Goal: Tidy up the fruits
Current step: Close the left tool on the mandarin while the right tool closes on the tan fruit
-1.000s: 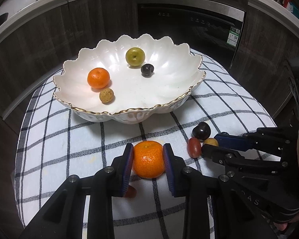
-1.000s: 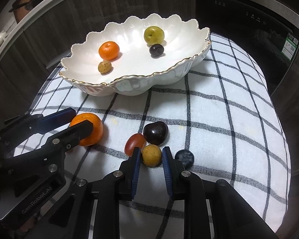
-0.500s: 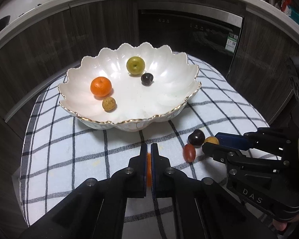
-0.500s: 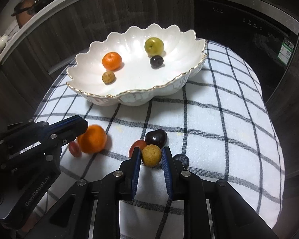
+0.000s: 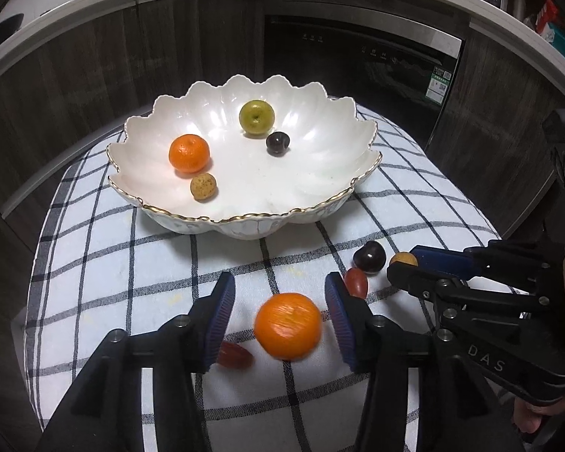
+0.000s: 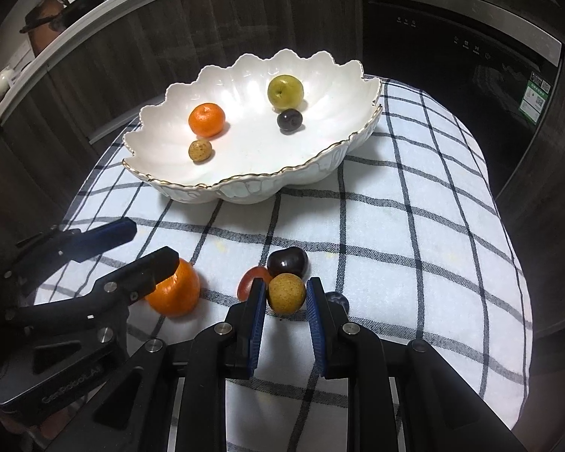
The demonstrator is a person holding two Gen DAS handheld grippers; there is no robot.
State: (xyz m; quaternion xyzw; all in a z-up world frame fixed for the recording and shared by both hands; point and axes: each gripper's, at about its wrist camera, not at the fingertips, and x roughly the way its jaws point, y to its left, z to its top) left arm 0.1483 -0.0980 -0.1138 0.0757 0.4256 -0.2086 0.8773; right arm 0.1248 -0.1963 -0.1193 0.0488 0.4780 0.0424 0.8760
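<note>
Two grippers, black-framed with ribbed blue pads, both on the near side of the bowl.

Left gripper (image 5: 280,324): jaws spreading; a loose tangerine (image 5: 287,326), round, dimpled skin, blurred, lies between them on the cloth, touching neither pad.

Right gripper (image 6: 282,303): jaws pinching a tan speckled fruit (image 6: 286,293), round and matt, perhaps a longan; the view is too coarse to be sure.

Bowl (image 6: 320,167): white glazed ceramic, shallow, scalloped petal rim edged in gold, fluted outer wall. Holds four pieces: a tangerine (image 6: 206,119), a small tan speckled ball (image 6: 199,150) just nearer than it, a yellow-green fruit (image 6: 285,93) with a dimpled top, and a dark glossy plum-like fruit (image 6: 289,119) just beside that.

Cloth (image 6: 414,226): white woven fabric, dark windowpane check, under the bowl and all loose fruit.

Loose fruit nearer than the bowl: a dark glossy cherry-shaped fruit (image 6: 287,261) and a red oval tomato-like fruit (image 6: 253,281), both just behind the pinched fruit; a bluish matt berry (image 6: 338,300) partly hidden behind the right jaw; a second red oval fruit (image 5: 235,355) beside the left gripper's left pad.
</note>
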